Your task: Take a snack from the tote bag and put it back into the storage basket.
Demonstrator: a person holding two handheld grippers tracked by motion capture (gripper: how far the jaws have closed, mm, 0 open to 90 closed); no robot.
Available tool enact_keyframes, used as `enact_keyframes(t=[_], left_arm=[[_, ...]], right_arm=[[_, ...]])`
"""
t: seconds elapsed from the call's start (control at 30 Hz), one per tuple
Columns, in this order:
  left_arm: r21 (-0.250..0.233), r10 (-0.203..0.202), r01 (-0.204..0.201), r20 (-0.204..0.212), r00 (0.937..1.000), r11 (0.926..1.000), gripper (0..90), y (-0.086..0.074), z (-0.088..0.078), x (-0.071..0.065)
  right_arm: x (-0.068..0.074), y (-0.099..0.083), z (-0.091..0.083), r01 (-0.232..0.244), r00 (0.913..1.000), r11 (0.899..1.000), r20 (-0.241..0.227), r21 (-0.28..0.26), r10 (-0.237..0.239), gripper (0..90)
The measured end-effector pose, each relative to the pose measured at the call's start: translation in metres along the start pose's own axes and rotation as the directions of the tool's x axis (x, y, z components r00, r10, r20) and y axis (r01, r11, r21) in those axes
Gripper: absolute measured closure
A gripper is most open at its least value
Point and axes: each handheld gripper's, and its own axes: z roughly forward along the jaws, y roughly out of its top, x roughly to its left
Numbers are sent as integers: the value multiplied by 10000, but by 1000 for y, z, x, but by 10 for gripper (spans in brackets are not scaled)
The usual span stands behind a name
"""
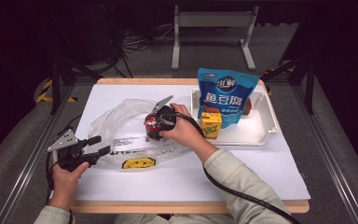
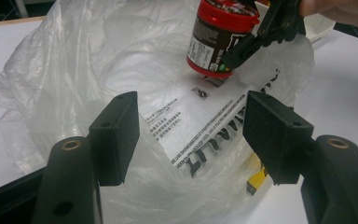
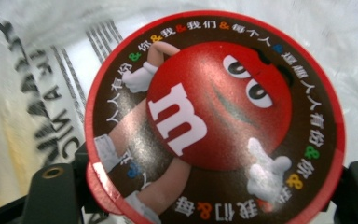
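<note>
We saw a white-topped table (image 1: 261,172) with a wood edge on grey carpet (image 1: 9,154). Behind it stood a white metal frame (image 1: 213,21), loose cables (image 1: 137,42) and dark surroundings.

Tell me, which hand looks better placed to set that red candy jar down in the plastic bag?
The right. Its gripper already clasps the candy jar over the plastic bag. The left gripper waits open at the bag's edge, holding nothing.
</note>
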Motion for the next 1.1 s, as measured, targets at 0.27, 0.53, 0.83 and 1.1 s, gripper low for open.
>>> enact_keyframes(t=[0.27,0.53,0.83,1.1], left_arm=[[-24,-7,7,-16,10000,10000,369,0,0,0],[-19,-26,26,-25,10000,10000,369,0,-1,-1],[5,8,-8,-18,10000,10000,369,0,0,0],[-1,-5,5,2,10000,10000,369,0,0,0]], right_arm=[[10,15,-19,96,9999,9996,50,-261,-94,252],[19,26,-37,137,9999,9989,55,-454,-134,253],[26,32,-57,165,9999,9980,40,-607,-163,253],[30,33,-72,266,9995,9978,165,-600,-256,253]])
